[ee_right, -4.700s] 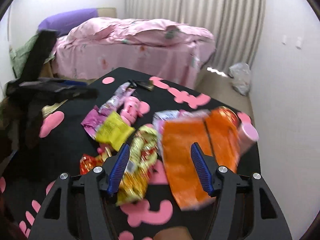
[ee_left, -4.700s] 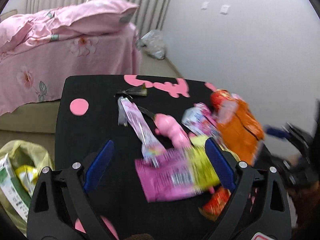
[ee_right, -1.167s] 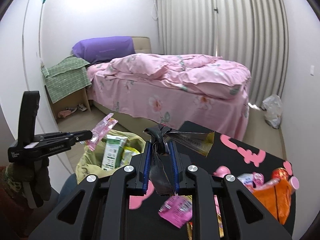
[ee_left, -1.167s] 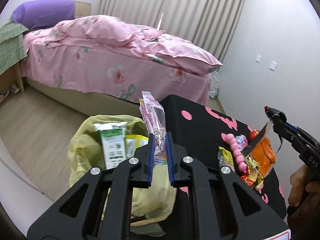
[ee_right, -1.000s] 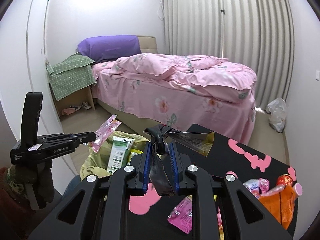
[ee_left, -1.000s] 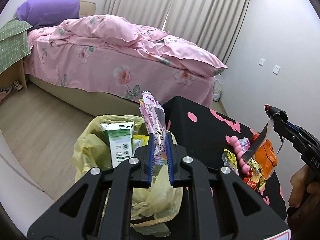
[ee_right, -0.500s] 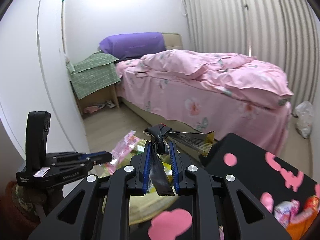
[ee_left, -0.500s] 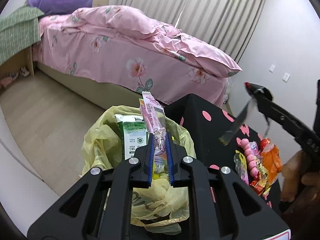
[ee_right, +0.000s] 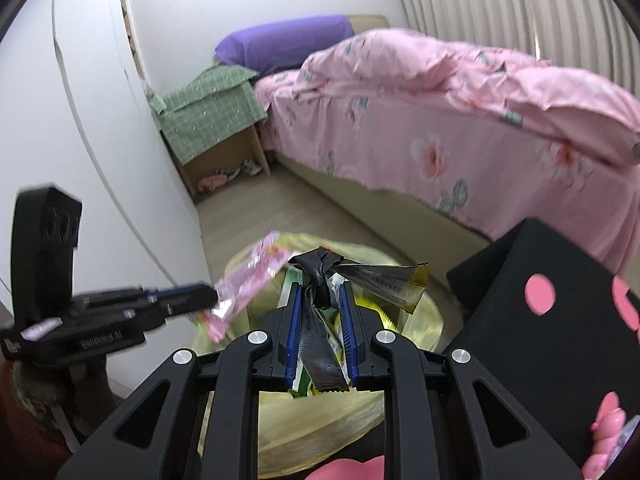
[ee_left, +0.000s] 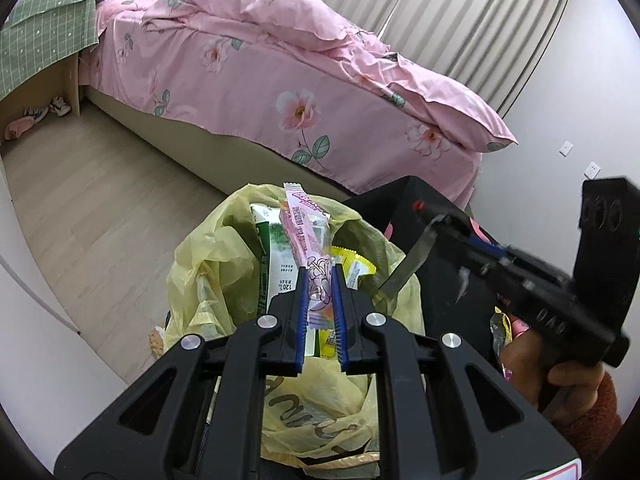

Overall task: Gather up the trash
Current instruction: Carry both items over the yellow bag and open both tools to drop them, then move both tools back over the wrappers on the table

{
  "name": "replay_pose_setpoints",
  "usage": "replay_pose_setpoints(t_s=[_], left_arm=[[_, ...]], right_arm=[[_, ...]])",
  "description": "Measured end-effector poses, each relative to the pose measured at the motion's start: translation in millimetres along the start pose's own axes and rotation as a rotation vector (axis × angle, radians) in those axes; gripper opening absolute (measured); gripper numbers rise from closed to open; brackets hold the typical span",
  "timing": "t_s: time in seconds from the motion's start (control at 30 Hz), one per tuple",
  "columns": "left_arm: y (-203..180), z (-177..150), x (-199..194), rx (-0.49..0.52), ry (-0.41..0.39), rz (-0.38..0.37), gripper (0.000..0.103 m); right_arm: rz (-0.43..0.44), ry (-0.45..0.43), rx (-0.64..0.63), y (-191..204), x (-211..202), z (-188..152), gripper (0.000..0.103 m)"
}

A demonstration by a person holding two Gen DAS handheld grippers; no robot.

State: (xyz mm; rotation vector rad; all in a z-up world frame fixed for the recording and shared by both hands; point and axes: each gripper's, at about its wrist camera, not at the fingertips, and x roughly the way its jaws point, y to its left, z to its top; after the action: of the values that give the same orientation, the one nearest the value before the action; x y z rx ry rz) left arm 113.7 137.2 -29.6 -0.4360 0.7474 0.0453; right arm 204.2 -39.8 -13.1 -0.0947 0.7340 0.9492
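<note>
Left gripper [ee_left: 319,292] jaws clench pink wrapper [ee_left: 306,236], right gripper [ee_right: 320,308] jaws clench knotted dark wrapper [ee_right: 320,272], above yellow bag [ee_left: 200,264].

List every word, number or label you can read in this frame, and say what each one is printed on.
"120": green and white carton in the yellow trash bag; its other print is too small.
Pink wrapper held by the left gripper: print too small to read.
Dark wrapper held by the right gripper: fine print unreadable.
Lettering on the trash bag's front and both gripper bodies: folded or blurred, unreadable.
</note>
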Motion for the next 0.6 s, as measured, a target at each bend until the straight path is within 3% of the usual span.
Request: replay_pose_setpoints(t_s=[0.07, 0.1, 0.17, 0.33, 0.6], left_arm=[[0, 0, 1, -0.009, 0.0, -0.004, 0.013], [2, 0, 1, -0.025, -0.002, -0.013, 0.02], [4, 3, -2, -0.046, -0.009, -0.037, 0.035], [-4, 8, -8, -0.031, -0.039, -0.018, 0.04], [-28, 9, -19, 0.012, -0.082, 0.001, 0.048]], right_arm=[[0.02, 0.033, -0.003, 0, 8, -6, 0.026], [0.023, 0.044, -0.001, -1, 9, -8, 0.036], [0.016, 0.037, 0.009, -5, 7, -11, 0.041], [-0.031, 0.017, 0.027, -16, -15, -13, 0.042], [-0.188, -0.04, 0.068, -45, -90, -30, 0.042]])
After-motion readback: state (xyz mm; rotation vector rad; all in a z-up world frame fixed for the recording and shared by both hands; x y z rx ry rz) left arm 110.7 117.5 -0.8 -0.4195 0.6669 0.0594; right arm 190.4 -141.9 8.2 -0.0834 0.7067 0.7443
